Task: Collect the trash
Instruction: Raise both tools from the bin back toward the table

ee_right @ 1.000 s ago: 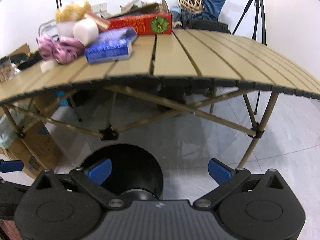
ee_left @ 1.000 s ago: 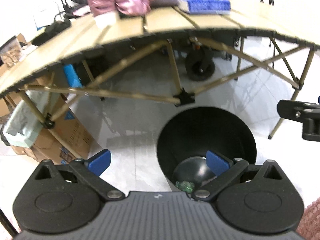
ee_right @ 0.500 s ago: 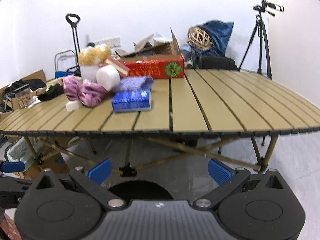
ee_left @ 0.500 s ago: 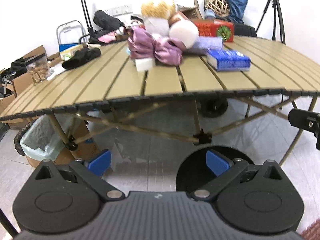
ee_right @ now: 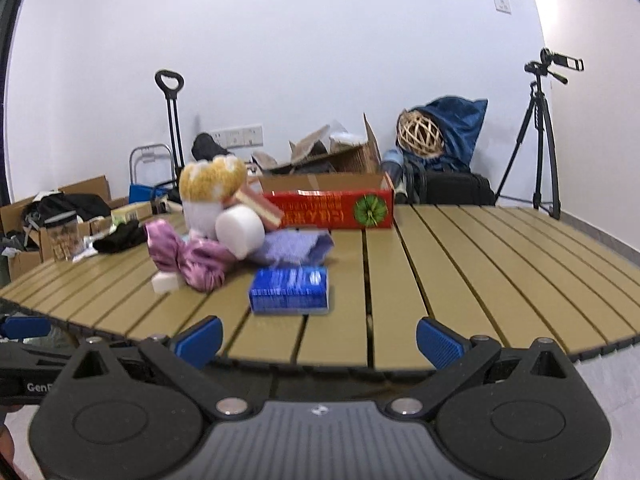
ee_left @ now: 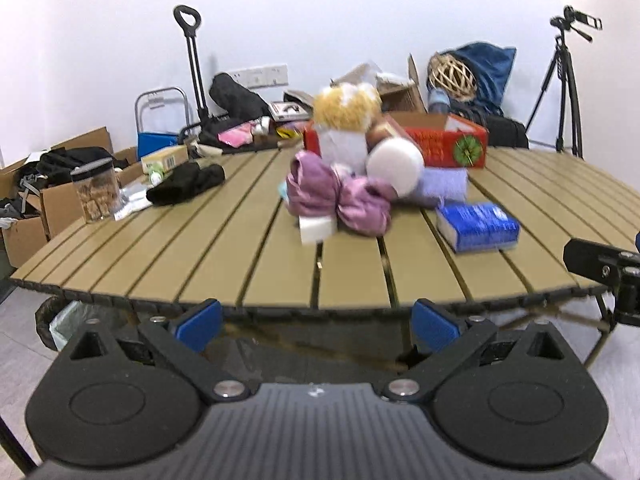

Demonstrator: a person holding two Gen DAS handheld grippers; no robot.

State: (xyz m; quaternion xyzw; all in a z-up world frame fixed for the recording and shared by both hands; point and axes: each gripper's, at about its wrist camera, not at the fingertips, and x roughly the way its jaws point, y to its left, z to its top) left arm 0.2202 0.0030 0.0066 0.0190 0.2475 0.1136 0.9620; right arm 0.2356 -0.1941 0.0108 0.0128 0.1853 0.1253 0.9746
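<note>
This looks like a makeshift recording room or lab storeroom, with plain white walls and a pale tiled floor. A folding slatted table point(ee_left: 208, 240) stands in the middle, a camera tripod point(ee_right: 540, 136) waits in the corner, and open cardboard boxes point(ee_left: 28, 204) and a hand trolley point(ee_left: 192, 64) crowd the wall.

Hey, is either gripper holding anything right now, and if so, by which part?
Nothing is held. The left gripper and the right gripper are both open with empty space between their fingers, short of the table's near edge.
</note>
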